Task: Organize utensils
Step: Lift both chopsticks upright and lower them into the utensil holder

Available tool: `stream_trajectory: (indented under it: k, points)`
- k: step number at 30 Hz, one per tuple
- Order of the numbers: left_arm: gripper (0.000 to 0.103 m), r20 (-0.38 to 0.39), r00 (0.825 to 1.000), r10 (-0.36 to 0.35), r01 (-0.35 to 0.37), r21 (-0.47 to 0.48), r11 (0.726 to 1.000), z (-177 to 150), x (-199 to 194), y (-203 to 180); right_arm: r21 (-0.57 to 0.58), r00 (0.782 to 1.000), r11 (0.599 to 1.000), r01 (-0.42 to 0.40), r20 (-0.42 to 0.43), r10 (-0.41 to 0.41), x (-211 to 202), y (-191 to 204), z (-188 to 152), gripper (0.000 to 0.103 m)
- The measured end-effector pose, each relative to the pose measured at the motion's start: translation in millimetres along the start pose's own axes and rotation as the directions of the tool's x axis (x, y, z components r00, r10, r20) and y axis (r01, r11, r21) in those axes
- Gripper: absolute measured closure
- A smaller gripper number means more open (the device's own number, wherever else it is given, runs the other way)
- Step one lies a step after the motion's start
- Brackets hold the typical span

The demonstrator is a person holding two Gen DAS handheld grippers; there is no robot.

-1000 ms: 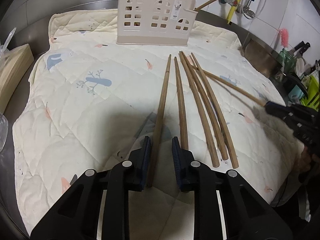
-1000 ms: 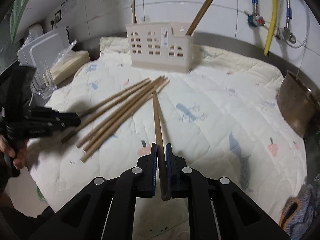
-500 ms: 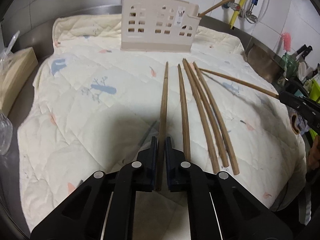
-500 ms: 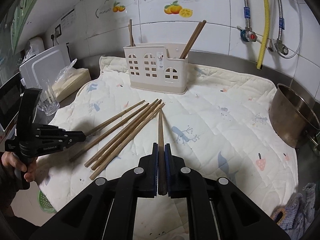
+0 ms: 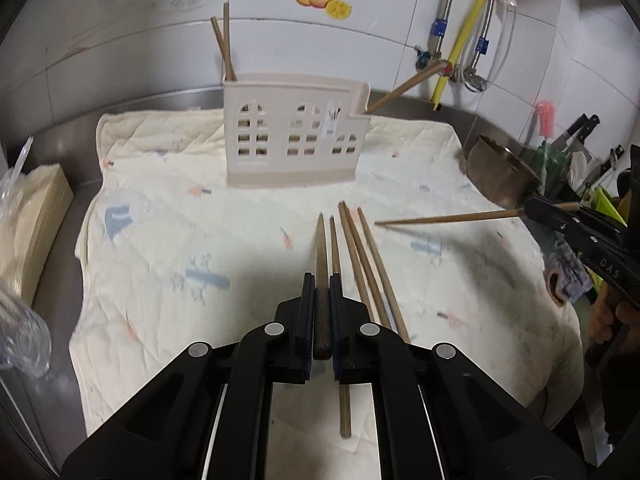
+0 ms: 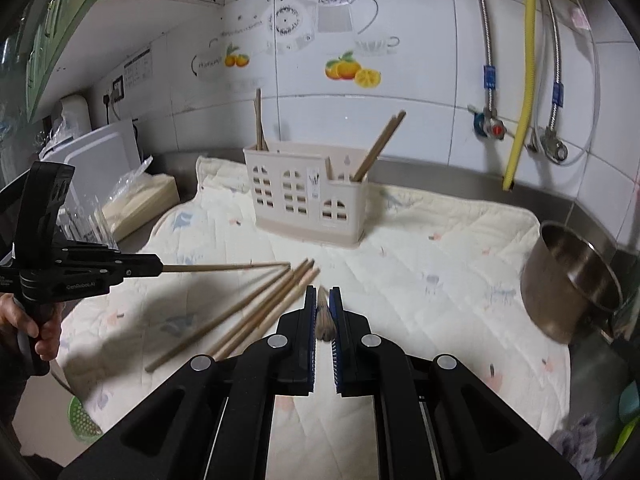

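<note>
Left wrist: both tongs [image 5: 321, 280] [image 6: 323, 294] each clamp a chopstick [image 5: 320, 248]; holder [image 5: 294, 140] contains chopsticks.

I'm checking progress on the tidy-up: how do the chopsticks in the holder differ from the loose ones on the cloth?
The chopsticks in the holder stand on end, leaning: a pair at its left end, more at its right. The loose chopsticks lie flat on the cloth, side by side. Those in the holder are split into two groups; the loose ones form one bunch. All look like the same plain brown wood.
</note>
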State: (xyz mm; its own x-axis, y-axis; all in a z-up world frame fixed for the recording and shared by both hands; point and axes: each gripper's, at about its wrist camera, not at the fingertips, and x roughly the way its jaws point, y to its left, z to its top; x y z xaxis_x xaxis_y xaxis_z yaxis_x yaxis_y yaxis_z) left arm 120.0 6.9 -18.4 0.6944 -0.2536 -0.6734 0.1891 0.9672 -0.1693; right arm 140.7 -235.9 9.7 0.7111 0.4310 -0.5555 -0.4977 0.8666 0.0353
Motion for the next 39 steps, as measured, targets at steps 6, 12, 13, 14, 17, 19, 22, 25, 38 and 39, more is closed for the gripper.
stream_trajectory:
  k: [6,12,13,14,17,19,22,25,38,39]
  points:
    - [0.097,0.045,0.999,-0.002,0.0,0.033,0.999,31.7,-2.8,-1.0,-0.041,0.999,0.999,0.008,0.05,-0.005,-1.6,-0.3,40.0,0.097]
    - [0.097,0.065,0.998,0.0,-0.004,0.061,0.998,59.6,-2.6,-1.8,-0.083,0.996,0.997,-0.01,0.083,0.017,-2.2,1.8,83.6,0.097]
    - [0.097,0.067,0.998,0.003,-0.007,0.068,0.998,65.3,-2.4,-2.1,-0.089,0.996,0.996,-0.011,0.086,0.019,-1.4,2.3,89.9,0.097]
    - [0.097,0.071,0.997,0.006,-0.011,0.075,0.997,71.4,-3.0,-2.1,-0.093,0.996,0.996,-0.016,0.09,0.024,-0.5,1.9,98.1,0.097]
    - [0.097,0.089,0.996,0.004,-0.012,0.091,0.996,89.6,-8.2,-1.4,-0.093,0.994,0.995,-0.033,0.1,0.042,1.9,-1.4,118.3,0.097]
    - [0.097,0.106,0.994,0.004,-0.015,0.099,0.995,104.4,-13.7,-0.7,-0.088,0.993,0.995,-0.046,0.102,0.055,3.4,-3.4,130.6,0.097]
    - [0.097,0.14,0.99,0.001,-0.016,0.107,0.994,128.0,-25.5,-0.2,-0.084,0.992,0.994,-0.064,0.106,0.073,6.5,-6.0,151.8,0.097]
    - [0.097,0.185,0.983,0.014,-0.038,0.124,0.992,152.0,-39.0,-1.4,-0.086,0.991,0.994,-0.071,0.108,0.08,9.4,-6.5,167.9,0.097]
    - [0.097,0.354,0.93,0.096,-0.139,0.099,0.985,249.8,-54.5,7.3,-0.069,0.991,0.997,-0.031,0.127,0.04,40.4,-18.8,214.9,0.097]
    - [0.097,0.363,0.925,0.113,-0.157,0.095,0.983,252.7,-52.5,7.2,-0.065,0.991,0.997,-0.03,0.125,0.038,43.6,-20.1,216.2,0.097]
